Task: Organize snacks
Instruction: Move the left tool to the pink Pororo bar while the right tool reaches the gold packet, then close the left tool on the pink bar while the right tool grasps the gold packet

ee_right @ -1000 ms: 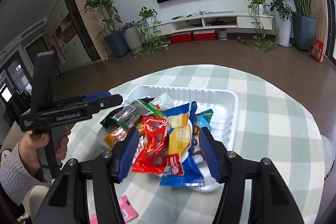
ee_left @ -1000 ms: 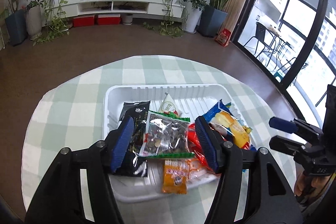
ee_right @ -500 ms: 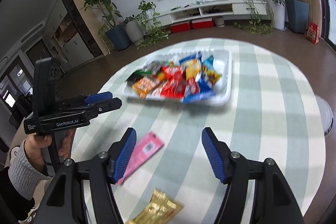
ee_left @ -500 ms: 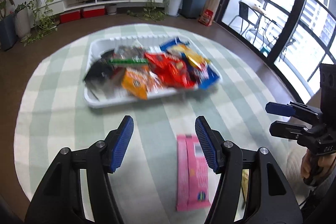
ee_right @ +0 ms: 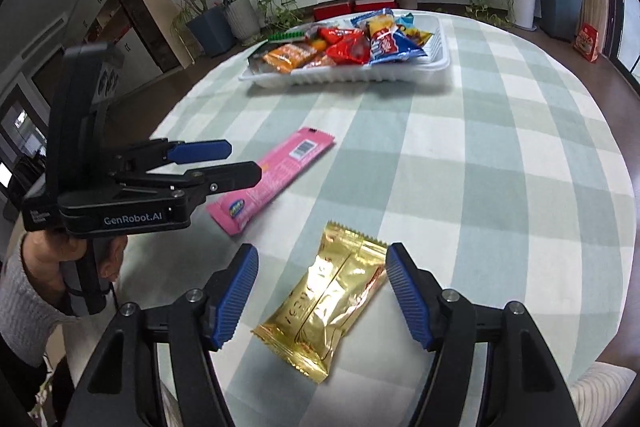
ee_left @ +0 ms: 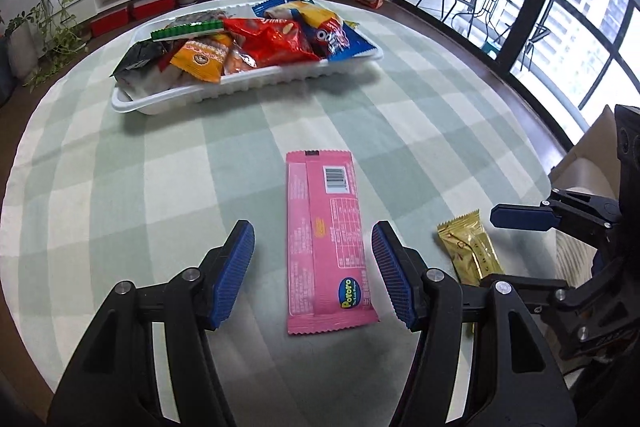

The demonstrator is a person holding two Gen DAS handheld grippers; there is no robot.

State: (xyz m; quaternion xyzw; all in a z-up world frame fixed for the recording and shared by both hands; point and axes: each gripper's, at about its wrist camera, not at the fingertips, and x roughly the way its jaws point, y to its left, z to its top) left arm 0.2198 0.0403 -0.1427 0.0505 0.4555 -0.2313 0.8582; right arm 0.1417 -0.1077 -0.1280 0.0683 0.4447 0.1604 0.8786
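**A:** Where's the flat pink foil snack bar [ee_left: 326,239]?

**B:** On the green-checked worktop [ee_left: 120,187], near side, well short of the white plastic tray [ee_left: 248,83] heaped with packets. Its long axis runs near-to-far, straight along my left tongs [ee_left: 312,271], barcode end pointing at the tray. Those tongs stand apart, empty, straddling its near half without touching.

**A:** And the crinkled gold foil packet [ee_right: 324,303]?

**B:** To the bar's right, tilted, lying between my right tongs [ee_right: 322,297]. Their jaws have just been opening and clamp nothing. I'd say each hand takes its own piece.
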